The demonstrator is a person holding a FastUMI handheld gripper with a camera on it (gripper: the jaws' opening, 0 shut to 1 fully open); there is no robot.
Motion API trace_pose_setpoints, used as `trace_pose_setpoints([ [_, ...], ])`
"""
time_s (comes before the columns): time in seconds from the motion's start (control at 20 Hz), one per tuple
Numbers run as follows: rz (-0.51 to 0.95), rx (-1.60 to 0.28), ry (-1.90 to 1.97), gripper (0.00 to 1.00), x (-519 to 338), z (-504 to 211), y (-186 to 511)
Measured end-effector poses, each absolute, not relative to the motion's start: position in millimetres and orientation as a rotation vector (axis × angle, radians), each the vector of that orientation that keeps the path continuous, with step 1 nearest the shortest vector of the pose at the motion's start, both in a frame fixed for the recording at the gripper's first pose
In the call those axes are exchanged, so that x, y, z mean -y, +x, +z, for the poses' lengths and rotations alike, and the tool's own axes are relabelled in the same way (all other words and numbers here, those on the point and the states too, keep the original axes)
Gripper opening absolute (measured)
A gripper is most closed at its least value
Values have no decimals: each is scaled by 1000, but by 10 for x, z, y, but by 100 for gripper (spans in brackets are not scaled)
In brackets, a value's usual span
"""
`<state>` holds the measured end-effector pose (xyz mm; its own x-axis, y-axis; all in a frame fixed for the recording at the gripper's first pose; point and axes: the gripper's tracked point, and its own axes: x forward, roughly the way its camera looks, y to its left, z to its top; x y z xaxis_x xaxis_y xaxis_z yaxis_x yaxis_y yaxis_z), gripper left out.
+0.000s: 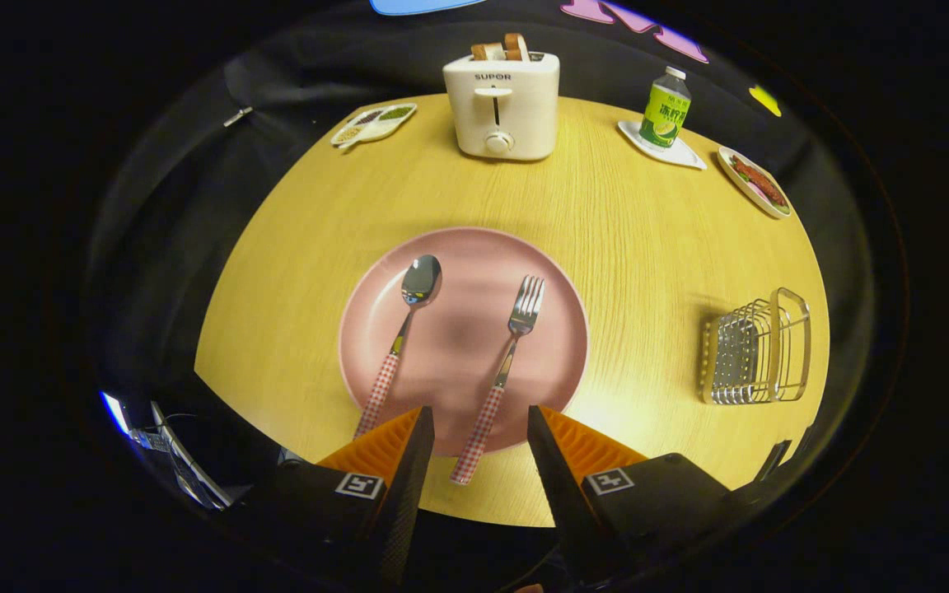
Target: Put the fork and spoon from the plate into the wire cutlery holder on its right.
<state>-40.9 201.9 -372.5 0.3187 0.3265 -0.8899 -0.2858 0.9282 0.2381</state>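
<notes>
Gripper [479, 420] hovers above the near rim of the round pink plate [561, 329], fingers spread wide and holding nothing, with the checked red-and-white handle of the steel fork [501, 379] running between them and past the plate's edge. The matching steel spoon [403, 333] lies on the plate left of the fork, its handle end beside the left finger, and off to the right on the round wooden table [647, 247] sits the silver wire cutlery holder [759, 350], well apart from the plate
</notes>
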Motion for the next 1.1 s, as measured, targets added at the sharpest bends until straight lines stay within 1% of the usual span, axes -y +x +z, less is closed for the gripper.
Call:
trace_pose_setpoints([
  [0.1,378,-1212,38,66,-2026,-3837,-390],
  [0.15,369,-1226,33,60,-2033,-3899,-376],
  [0.4,336,-1277,4,60,-2059,-4079,-350],
  [0.55,310,-1327,-1,35,-2027,-4152,-405],
  [0.6,292,-1326,9,31,-2015,-4105,-393],
  [0.65,297,-1332,18,22,-2041,-4156,-374],
  [0.7,303,-1338,21,17,-2038,-4152,-369],
  [0.8,301,-1331,30,14,-2019,-4144,-349],
  [1.1,335,-1290,118,14,-2023,-3857,-325],
])
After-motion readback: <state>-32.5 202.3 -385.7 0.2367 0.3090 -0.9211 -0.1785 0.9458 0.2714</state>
